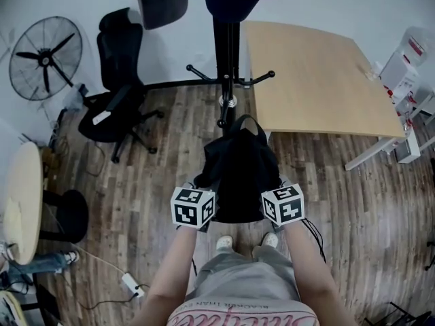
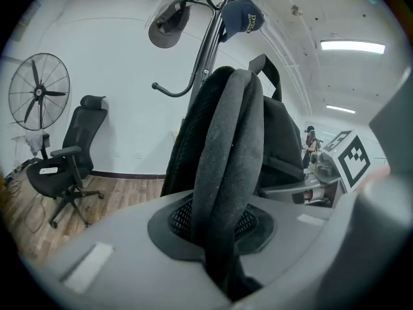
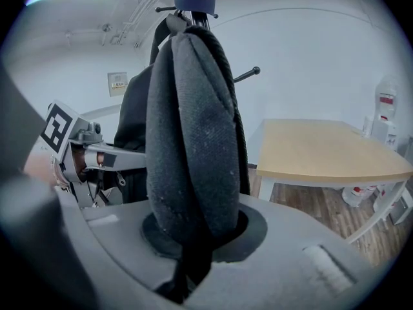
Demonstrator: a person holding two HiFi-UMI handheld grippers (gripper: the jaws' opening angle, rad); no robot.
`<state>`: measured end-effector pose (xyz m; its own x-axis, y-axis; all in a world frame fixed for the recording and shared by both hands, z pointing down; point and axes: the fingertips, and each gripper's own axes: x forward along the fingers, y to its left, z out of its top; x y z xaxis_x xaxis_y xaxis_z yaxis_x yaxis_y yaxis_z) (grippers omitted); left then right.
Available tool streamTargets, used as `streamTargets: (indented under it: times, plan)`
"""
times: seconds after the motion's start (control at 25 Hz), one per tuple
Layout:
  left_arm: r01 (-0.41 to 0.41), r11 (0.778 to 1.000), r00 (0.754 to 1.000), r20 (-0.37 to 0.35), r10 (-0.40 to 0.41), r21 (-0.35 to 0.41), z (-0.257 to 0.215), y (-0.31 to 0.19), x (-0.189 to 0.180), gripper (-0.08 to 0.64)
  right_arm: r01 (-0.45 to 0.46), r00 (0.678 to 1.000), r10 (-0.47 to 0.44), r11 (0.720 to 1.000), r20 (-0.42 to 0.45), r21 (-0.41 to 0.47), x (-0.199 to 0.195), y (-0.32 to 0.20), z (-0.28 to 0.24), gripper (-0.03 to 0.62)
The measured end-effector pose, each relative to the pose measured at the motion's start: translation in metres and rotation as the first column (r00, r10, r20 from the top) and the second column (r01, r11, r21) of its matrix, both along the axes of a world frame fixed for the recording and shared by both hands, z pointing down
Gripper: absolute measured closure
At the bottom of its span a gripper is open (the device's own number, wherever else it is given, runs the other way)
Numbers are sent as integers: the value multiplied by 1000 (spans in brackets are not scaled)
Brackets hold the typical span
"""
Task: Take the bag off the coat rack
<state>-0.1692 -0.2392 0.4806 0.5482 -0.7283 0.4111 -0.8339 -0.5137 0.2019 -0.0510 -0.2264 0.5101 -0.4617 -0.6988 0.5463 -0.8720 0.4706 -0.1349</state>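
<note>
Standing on wood-plank floor (image 1: pixel 353 209), coat rack (image 1: pixel 225 53), office chair (image 1: pixel 119 80), fan (image 1: pixel 45 58), pale table (image 1: pixel 312 73).

Both forearms (image 1: pixel 173 263) reach forward, parallel. Left gripper (image 1: pixel 202 186) and right gripper (image 1: pixel 279 186) (tilted slightly down) each pinch a backpack strap (image 2: pixel 226 173).

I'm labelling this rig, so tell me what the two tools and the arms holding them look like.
The left tool and right tool are matte grey, each with a round black recess at the jaws; the left one's recess is meshed. Each carries a white cube, left and right, printed with black square markers. The forearms are bare, with no sleeves showing.
</note>
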Motion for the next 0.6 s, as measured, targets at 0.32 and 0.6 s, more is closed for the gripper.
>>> streamTargets:
  times: [0.32, 0.6]
  plan:
    - [-50, 999, 998, -27, 51, 19, -16, -8, 46, 488, -29, 999, 30, 999, -28, 21, 46, -3, -17, 552]
    - [-112, 992, 992, -48, 114, 51, -37, -17, 93, 488, -75, 995, 79, 995, -61, 63, 93, -8, -39, 552]
